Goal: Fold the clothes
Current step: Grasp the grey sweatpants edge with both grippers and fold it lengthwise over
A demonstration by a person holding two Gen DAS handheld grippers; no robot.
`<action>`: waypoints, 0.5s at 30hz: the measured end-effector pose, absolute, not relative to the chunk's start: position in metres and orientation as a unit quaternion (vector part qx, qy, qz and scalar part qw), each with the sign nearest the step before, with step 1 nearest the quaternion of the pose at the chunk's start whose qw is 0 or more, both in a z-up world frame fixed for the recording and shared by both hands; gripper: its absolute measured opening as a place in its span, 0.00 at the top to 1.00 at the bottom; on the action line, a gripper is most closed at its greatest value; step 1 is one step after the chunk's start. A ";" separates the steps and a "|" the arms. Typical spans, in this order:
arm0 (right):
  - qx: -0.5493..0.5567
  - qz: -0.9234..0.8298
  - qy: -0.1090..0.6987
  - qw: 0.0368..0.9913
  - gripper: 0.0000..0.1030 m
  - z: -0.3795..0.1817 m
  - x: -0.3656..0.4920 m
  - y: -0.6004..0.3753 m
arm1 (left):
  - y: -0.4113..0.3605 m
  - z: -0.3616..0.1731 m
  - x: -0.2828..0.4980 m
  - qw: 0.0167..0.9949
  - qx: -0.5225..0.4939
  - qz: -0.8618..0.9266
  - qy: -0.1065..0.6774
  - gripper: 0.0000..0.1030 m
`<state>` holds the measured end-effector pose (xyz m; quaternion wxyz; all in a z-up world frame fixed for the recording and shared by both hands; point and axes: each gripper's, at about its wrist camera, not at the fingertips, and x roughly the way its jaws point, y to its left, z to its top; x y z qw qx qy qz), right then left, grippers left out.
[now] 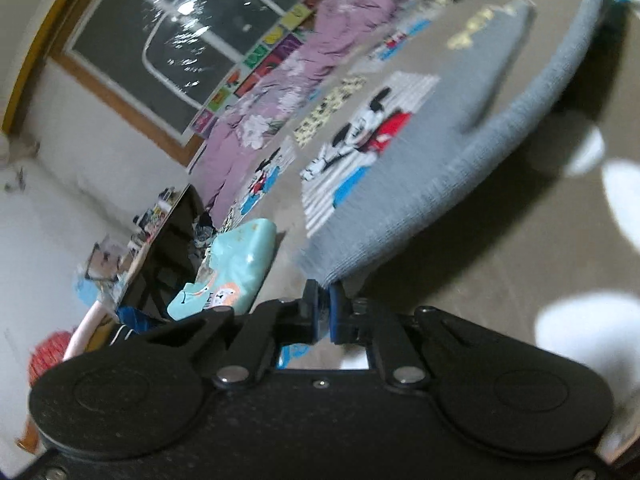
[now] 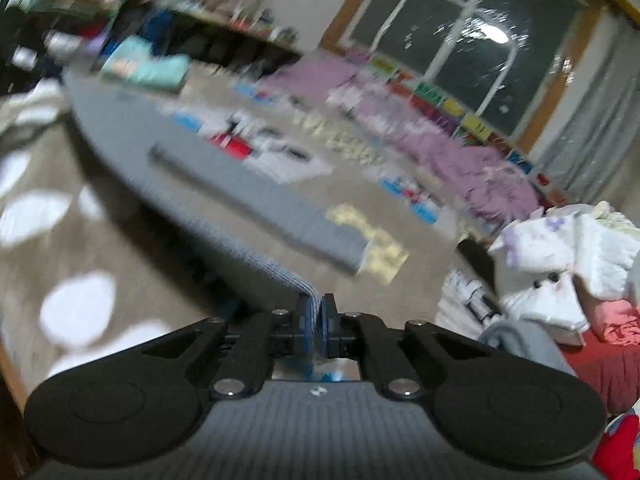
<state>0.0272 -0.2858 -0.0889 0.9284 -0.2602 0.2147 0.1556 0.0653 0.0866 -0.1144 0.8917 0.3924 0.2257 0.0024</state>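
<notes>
Ribbed grey knit garment (image 1: pixel 420 184), hem corners pinched in left tool (image 1: pixel 324 294) and right tool (image 2: pixel 316 312).

Motion-blurred grey garment (image 2: pixel 224 184), its cartoon print (image 2: pixel 256 146) unreadable

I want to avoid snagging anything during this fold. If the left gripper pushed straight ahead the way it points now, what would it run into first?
The grey sweater itself: the left gripper is shut on its ribbed hem, and the garment stretches directly ahead of the fingers. Beyond it lies the beige patterned cover, though the depth is hard to judge.
</notes>
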 end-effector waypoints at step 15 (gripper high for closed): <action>-0.268 0.144 0.212 0.929 0.95 -0.058 0.154 -0.274 | 0.098 -0.095 0.156 0.924 0.301 0.024 0.232 0.96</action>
